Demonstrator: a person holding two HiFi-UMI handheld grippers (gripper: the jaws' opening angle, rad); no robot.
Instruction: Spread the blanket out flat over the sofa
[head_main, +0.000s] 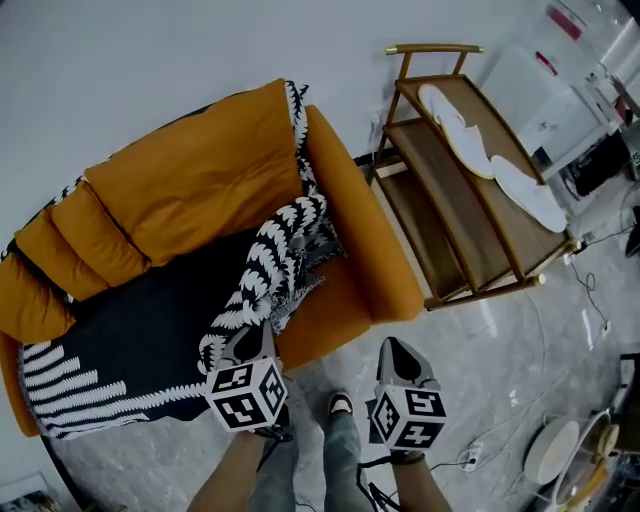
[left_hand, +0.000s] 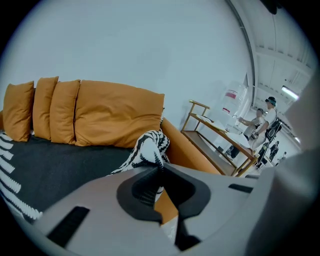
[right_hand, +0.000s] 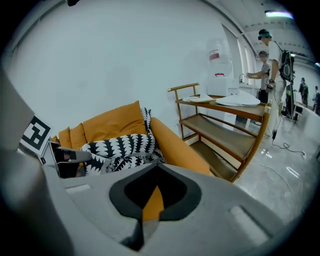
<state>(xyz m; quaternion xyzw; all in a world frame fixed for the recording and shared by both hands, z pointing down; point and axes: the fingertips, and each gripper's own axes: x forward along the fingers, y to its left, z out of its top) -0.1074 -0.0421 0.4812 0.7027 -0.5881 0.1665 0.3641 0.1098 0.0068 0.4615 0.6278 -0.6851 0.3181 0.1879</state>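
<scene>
Blanket: the black-and-white blanket is lying partly flat over the left half of the seat of the sofa and is hanging over its front edge. Its right part is standing in a bunched ridge beside the right armrest, and one strip is going up over the back edge.
Left gripper: the left gripper is pinching a fold of the blanket at the front edge of the seat. Its jaws are closed tight on the cloth.
Right gripper: the right gripper is hovering in front of the right armrest. Its jaws are together and are holding nothing.
Key relation: the bunched ridge is running from the left jaws up toward the back right corner of the sofa, so its long axis is lying front to back. The loose cloth is lying to the left of the right jaws, apart from them.
Nearer hand: the left one, which is on the cloth.
Next move, as a judgement: the ridge is probably needing a pull sideways toward the right armrest to open it.
</scene>
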